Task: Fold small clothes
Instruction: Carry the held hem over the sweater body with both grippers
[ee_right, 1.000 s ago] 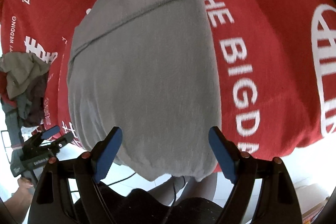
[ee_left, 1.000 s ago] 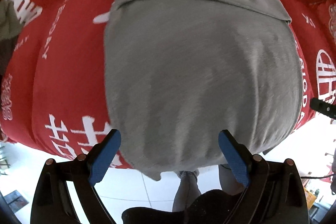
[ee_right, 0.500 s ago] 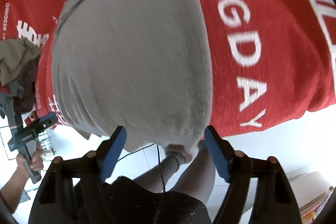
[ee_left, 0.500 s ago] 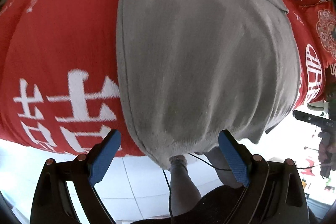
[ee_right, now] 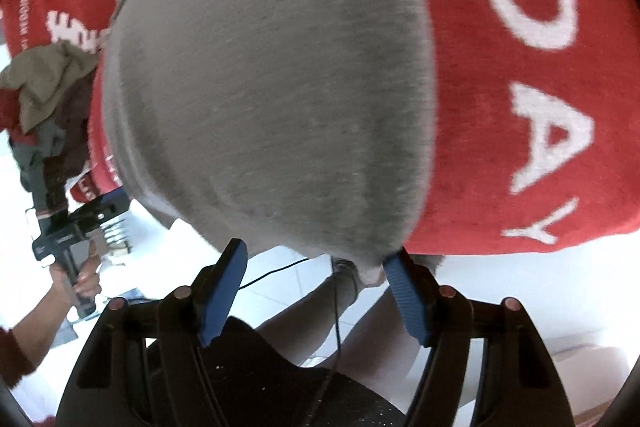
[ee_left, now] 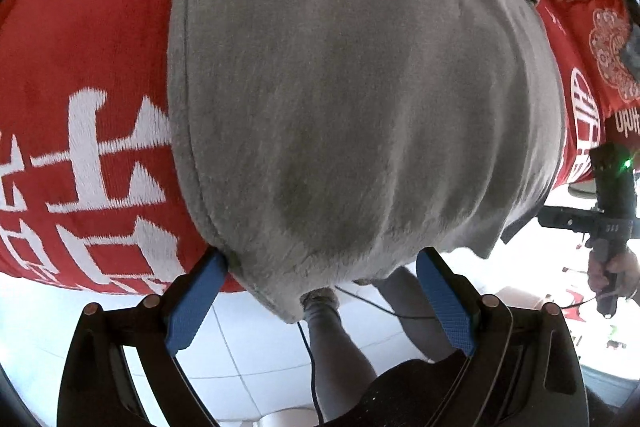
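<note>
A grey garment [ee_left: 352, 99] lies spread on a red cloth with white lettering [ee_left: 88, 75], its near hem hanging over the front edge. My left gripper [ee_left: 320, 267] is open, its blue pads straddling the hem's left corner. My right gripper [ee_right: 316, 255] is open at the hem's right corner; the same grey garment [ee_right: 272, 87] fills that view. The right gripper also shows in the left wrist view [ee_left: 612, 203], and the left gripper in the right wrist view [ee_right: 76, 223].
A pile of other clothes [ee_right: 44, 99] lies on the red cloth at the left. White tiled floor [ee_left: 248, 347], the person's legs [ee_left: 332, 347] and a thin cable lie below the front edge. A red cushion [ee_left: 608, 47] sits at the far right.
Both grippers have moved down and forward to the garment's near hem, one at each corner. The jaws have stayed open.
</note>
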Demonstrator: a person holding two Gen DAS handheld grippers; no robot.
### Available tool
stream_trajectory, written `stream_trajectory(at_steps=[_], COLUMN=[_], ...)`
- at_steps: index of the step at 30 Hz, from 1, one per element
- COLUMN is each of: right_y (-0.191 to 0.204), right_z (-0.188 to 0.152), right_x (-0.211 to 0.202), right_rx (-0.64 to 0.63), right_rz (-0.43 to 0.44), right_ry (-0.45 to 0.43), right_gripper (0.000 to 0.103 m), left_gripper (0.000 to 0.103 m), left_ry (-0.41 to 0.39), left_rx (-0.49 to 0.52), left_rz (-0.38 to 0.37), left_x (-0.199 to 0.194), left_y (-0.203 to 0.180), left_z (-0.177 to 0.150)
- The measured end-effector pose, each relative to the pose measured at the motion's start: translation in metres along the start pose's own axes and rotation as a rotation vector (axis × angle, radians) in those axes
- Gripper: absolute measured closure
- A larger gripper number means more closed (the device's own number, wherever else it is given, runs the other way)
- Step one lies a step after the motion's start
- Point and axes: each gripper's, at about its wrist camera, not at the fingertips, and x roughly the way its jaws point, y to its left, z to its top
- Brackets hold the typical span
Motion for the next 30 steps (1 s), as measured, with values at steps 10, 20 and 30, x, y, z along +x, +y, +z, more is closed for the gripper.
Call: stream_trajectory(at_steps=[10, 20, 30], right_y=[0.001, -0.002, -0.043], right_z=[-0.004, -0.001, 0.000], right_x=[0.015, -0.001, 0.007], right_rx=[-0.020, 0.008, 0.222], right_rz=[0.033, 0.174, 0.269], right_ry=[0.025, -0.027, -0.044], right_gripper=[0.029, 0.029, 0.051], left_gripper=[0.008, 0.008, 0.069], left_ry=[-0.012, -0.065, -0.030], left_rx=[-0.004, -0.061, -0.052], left_rz=[-0.010, -0.203, -0.143], left_x=[0.001, -0.012, -0.004], left_y=[0.003, 0.008, 0.002], left_z=[-0.010, -0.010, -0.008])
